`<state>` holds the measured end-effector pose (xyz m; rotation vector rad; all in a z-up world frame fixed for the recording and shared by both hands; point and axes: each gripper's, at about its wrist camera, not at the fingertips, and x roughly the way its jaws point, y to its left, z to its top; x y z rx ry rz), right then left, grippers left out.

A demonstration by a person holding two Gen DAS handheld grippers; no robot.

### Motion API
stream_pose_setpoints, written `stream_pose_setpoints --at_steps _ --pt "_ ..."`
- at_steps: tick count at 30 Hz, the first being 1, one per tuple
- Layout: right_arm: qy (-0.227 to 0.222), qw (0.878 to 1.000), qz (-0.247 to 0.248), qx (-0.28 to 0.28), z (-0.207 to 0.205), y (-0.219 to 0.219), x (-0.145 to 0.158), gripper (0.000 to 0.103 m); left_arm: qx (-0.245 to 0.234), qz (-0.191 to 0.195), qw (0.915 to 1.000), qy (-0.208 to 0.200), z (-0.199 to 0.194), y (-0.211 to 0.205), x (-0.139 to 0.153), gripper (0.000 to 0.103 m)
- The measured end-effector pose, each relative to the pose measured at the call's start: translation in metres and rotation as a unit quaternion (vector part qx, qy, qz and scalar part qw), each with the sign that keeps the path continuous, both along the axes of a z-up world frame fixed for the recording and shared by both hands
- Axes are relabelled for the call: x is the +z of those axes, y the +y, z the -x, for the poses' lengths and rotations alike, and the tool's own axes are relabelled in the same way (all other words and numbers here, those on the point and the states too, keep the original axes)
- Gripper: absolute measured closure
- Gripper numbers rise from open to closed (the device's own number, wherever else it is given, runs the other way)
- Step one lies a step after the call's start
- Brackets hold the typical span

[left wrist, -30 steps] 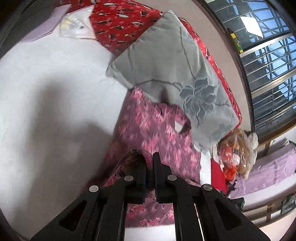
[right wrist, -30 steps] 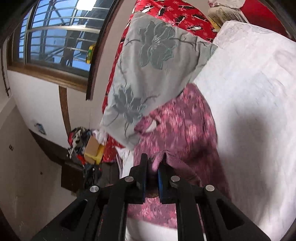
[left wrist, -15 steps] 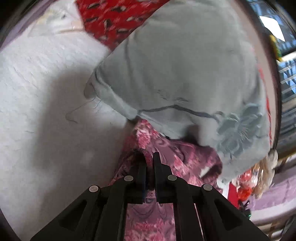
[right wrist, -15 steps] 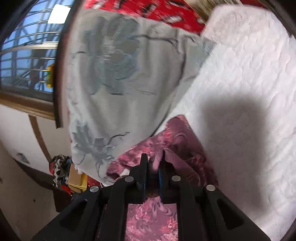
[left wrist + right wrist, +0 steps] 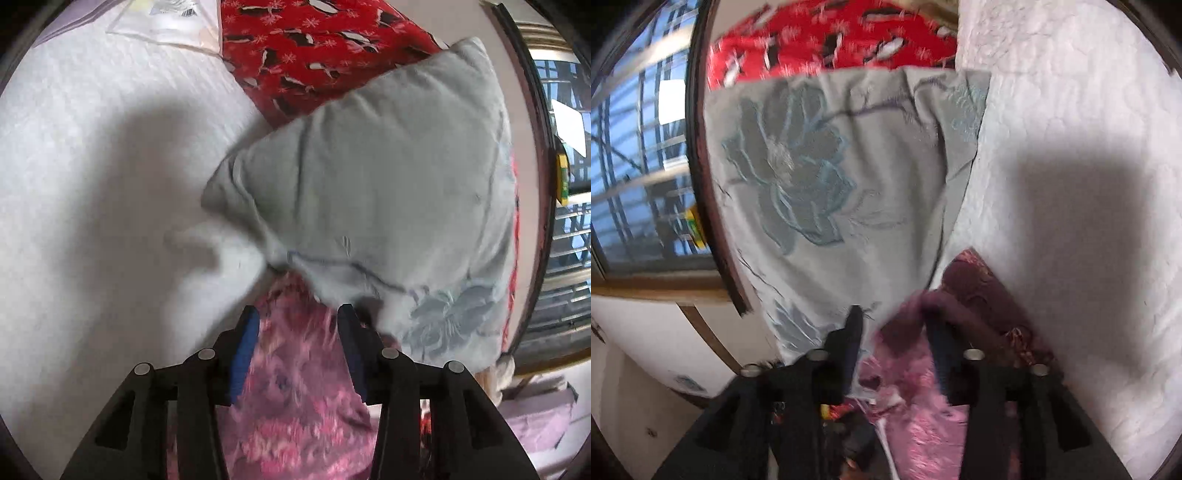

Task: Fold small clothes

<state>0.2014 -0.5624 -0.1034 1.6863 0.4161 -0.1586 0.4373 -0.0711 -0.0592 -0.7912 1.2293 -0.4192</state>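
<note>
Left tool point(image 5: 297, 317): two matte black fingers, each lined on its inner face with a blue pad point(image 5: 242, 356). Behind the fingers, angular black linkage arms with triangular cut-outs carry four round silver screws point(image 5: 206, 354) set in a row. Right tool point(image 5: 894, 325): the same black build, blurred; its fingers point(image 5: 851, 332) are dark, and silver screws point(image 5: 973, 355) mark the linkage joints. Neither view shows skin or a sleeve.

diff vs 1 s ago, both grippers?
Both let go: the left gripper and right gripper, shut on the pink floral garment a second ago, now stand open, having carried it forward to the grey pillow. The pillow, red blanket and white bedcover stayed put.
</note>
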Motion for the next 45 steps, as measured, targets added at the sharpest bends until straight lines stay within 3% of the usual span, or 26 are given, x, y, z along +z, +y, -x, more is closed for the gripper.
stream_pose_setpoints --at_steps 3,6,9,12,17,18,19,21,23,25,26,27,29,30,32,33,37,39,40,41,43,44,45 --pt "-0.013 0.999 0.008 -0.037 0.015 -0.007 0.010 0.059 -0.044 -0.066 0.9962 -0.036 0.032 -0.020 0.006 0.060" --pt "0.047 0.996 0.079 0.015 0.010 0.000 0.024 0.057 -0.083 -0.161 0.9782 -0.101 0.077 -0.053 0.005 0.059" --pt "0.118 0.974 0.180 0.067 -0.001 0.015 0.035 0.057 -0.096 -0.220 0.9588 -0.152 0.113 -0.081 -0.004 0.059" --pt "0.161 0.957 0.230 0.069 -0.011 0.021 0.031 0.054 -0.087 -0.245 0.9492 -0.178 0.131 -0.089 -0.013 0.058" --pt "0.208 0.937 0.270 0.072 -0.038 0.019 0.014 0.054 -0.090 -0.238 0.9490 -0.186 0.119 -0.095 -0.011 0.055" --pt "0.199 0.935 0.286 0.069 -0.042 0.021 0.017 0.069 -0.090 -0.239 0.9495 -0.183 0.117 -0.097 -0.013 0.054" --pt "0.180 0.934 0.300 0.078 -0.046 0.023 0.021 0.098 -0.092 -0.241 0.9496 -0.178 0.115 -0.097 -0.016 0.054" --pt "0.160 0.925 0.337 0.075 -0.049 0.026 0.036 0.099 -0.098 -0.246 0.9489 -0.171 0.113 -0.093 -0.024 0.052" --pt "0.150 0.931 0.330 0.031 -0.039 0.019 0.038 0.099 -0.095 -0.259 0.9486 -0.156 0.107 -0.087 -0.032 0.049" --pt "0.217 0.935 0.273 0.058 -0.043 0.010 0.010 0.097 -0.093 -0.259 0.9499 -0.148 0.103 -0.086 -0.037 0.045" --pt "0.271 0.924 0.259 0.083 -0.046 0.010 -0.002 0.096 -0.096 -0.254 0.9517 -0.143 0.100 -0.085 -0.039 0.045" --pt "0.278 0.915 0.283 0.078 -0.044 0.015 0.003 0.093 -0.094 -0.247 0.9541 -0.141 0.100 -0.083 -0.038 0.045" --pt "0.271 0.892 0.361 0.033 -0.036 0.032 0.035 0.089 -0.091 -0.234 0.9585 -0.136 0.099 -0.080 -0.035 0.046" --pt "0.225 0.890 0.395 0.020 -0.033 0.045 0.053 0.088 -0.090 -0.227 0.9603 -0.134 0.099 -0.078 -0.033 0.046" --pt "0.156 0.894 0.414 0.070 -0.048 0.069 0.070 0.077 -0.094 -0.222 0.9613 -0.134 0.101 -0.076 -0.032 0.046" --pt "0.133 0.895 0.405 0.130 -0.065 0.085 0.071 0.074 -0.098 -0.228 0.9594 -0.134 0.101 -0.076 -0.032 0.046" --pt "0.066 0.887 0.358 0.283 -0.113 0.150 0.057 0.076 -0.103 -0.238 0.9570 -0.130 0.102 -0.074 -0.033 0.045" --pt "0.094 0.872 0.356 0.322 -0.134 0.180 0.039 0.078 -0.105 -0.233 0.9583 -0.128 0.101 -0.072 -0.036 0.045" --pt "0.119 0.866 0.360 0.326 -0.142 0.187 0.028 0.084 -0.109 -0.234 0.9575 -0.128 0.101 -0.072 -0.036 0.045" --pt "0.138 0.863 0.367 0.318 -0.148 0.189 0.017 0.099 -0.113 -0.236 0.9564 -0.129 0.101 -0.072 -0.036 0.045" --pt "0.131 0.888 0.352 0.264 -0.151 0.174 0.010 0.103 -0.122 -0.237 0.9549 -0.131 0.100 -0.072 -0.035 0.045" --pt "0.135 0.908 0.316 0.240 -0.149 0.162 0.006 0.103 -0.126 -0.234 0.9553 -0.130 0.099 -0.070 -0.034 0.046" --pt "0.138 0.920 0.291 0.224 -0.144 0.154 0.006 0.103 -0.125 -0.230 0.9566 -0.129 0.098 -0.068 -0.032 0.047"
